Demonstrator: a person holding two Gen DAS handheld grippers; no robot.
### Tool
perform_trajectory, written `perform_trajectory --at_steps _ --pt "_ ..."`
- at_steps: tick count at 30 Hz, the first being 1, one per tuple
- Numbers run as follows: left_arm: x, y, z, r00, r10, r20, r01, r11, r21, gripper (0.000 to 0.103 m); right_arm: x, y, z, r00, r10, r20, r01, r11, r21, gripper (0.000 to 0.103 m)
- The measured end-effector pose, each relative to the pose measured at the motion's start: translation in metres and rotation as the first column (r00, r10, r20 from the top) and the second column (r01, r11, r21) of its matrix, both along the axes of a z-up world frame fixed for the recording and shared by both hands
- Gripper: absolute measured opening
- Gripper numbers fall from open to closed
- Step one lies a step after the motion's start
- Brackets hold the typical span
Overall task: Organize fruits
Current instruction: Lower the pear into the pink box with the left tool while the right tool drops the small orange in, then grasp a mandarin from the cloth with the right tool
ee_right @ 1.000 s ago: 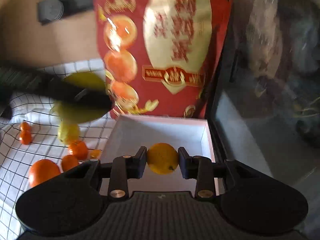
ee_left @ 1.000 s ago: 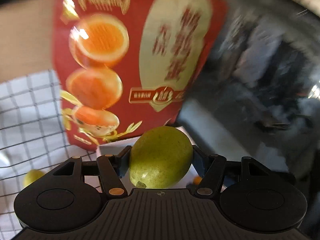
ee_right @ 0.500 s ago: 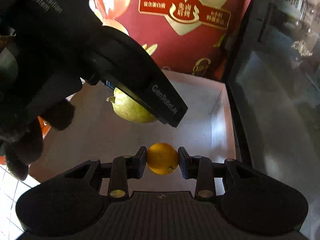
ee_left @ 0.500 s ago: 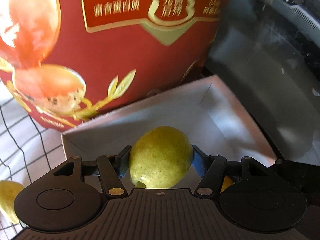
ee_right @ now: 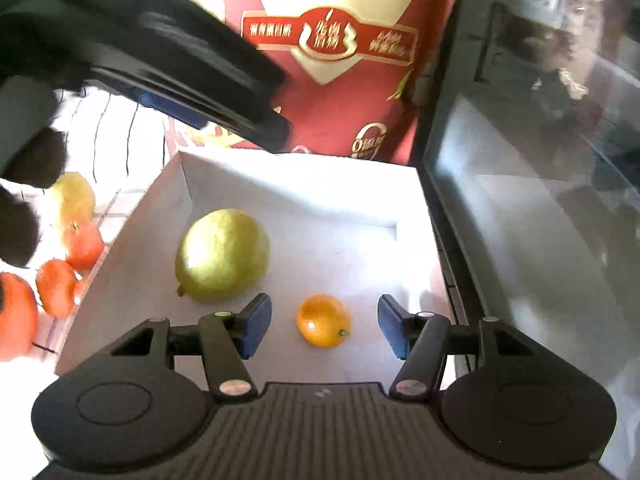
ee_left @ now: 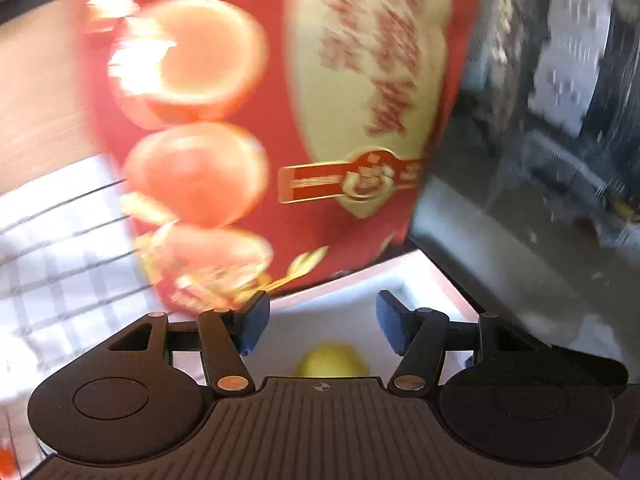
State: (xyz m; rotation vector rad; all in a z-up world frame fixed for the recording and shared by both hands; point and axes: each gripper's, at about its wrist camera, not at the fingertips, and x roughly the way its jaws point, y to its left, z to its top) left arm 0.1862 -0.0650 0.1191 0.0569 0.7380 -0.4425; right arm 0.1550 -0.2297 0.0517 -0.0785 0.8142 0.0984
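A white open box (ee_right: 344, 208) holds a green pear (ee_right: 222, 255) at its left and a small orange kumquat (ee_right: 323, 321) near its front. My right gripper (ee_right: 324, 324) is open, its blue pads either side of the kumquat and apart from it. My left gripper (ee_left: 320, 322) is open and empty above the box (ee_left: 344, 312); the pear (ee_left: 332, 360) shows just below its pads. The left gripper's body (ee_right: 168, 52) crosses the upper left of the right wrist view.
The red box lid (ee_right: 344, 52) stands upright behind the box. A dark glass-fronted appliance (ee_right: 540, 200) is on the right. On the checked cloth (ee_right: 116, 136) at left lie a second pear (ee_right: 74, 198) and several oranges (ee_right: 56, 286).
Both grippers have opened. The pear and the kumquat now lie in the box. The left gripper has lifted up and back from the box.
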Motion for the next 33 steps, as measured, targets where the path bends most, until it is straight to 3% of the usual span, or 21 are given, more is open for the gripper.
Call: perform_trajectory --at_steps 4,7,13,17,19,22,25,29,33 --pt "-0.045 0.074 0.003 0.990 0.140 0.004 -0.139 0.984 -0.111 0.065 -0.023 0.007 0.012 0.999 -0.026 0.045 0.026 1.000 0.004 0.061" --pt "-0.083 0.144 -0.005 0.960 0.278 -0.024 -0.279 0.949 -0.144 0.064 -0.034 0.029 0.027 0.996 0.002 0.089 -0.002 1.000 0.000 0.062" --pt "-0.143 0.262 -0.031 0.844 0.528 -0.092 -0.535 0.841 -0.086 0.063 -0.037 0.110 0.058 0.977 0.147 0.152 -0.151 0.988 0.014 0.066" --pt "-0.177 0.322 -0.041 0.763 0.633 -0.129 -0.646 0.752 -0.131 0.063 -0.034 0.190 0.062 0.945 0.307 0.115 -0.315 0.946 0.068 0.066" --pt "-0.186 0.340 -0.045 0.743 0.656 -0.137 -0.670 0.729 -0.144 0.063 -0.031 0.234 0.055 0.917 0.388 0.094 -0.395 0.916 0.071 0.066" --pt "-0.196 0.356 -0.049 0.738 0.660 -0.141 -0.675 0.723 -0.147 0.063 -0.029 0.293 0.044 0.872 0.484 0.068 -0.488 0.872 0.043 0.066" --pt "-0.206 0.368 -0.052 0.750 0.643 -0.153 -0.661 0.732 -0.163 0.063 -0.014 0.349 0.030 0.843 0.536 0.045 -0.537 0.844 0.002 0.066" --pt "-0.216 0.378 -0.057 0.769 0.614 -0.180 -0.639 0.752 -0.163 0.063 0.018 0.410 0.009 0.849 0.528 0.013 -0.528 0.849 -0.032 0.066" --pt "-0.223 0.386 -0.061 0.782 0.596 -0.181 -0.621 0.770 -0.148 0.063 0.049 0.441 -0.011 0.870 0.492 -0.046 -0.493 0.870 -0.015 0.066"
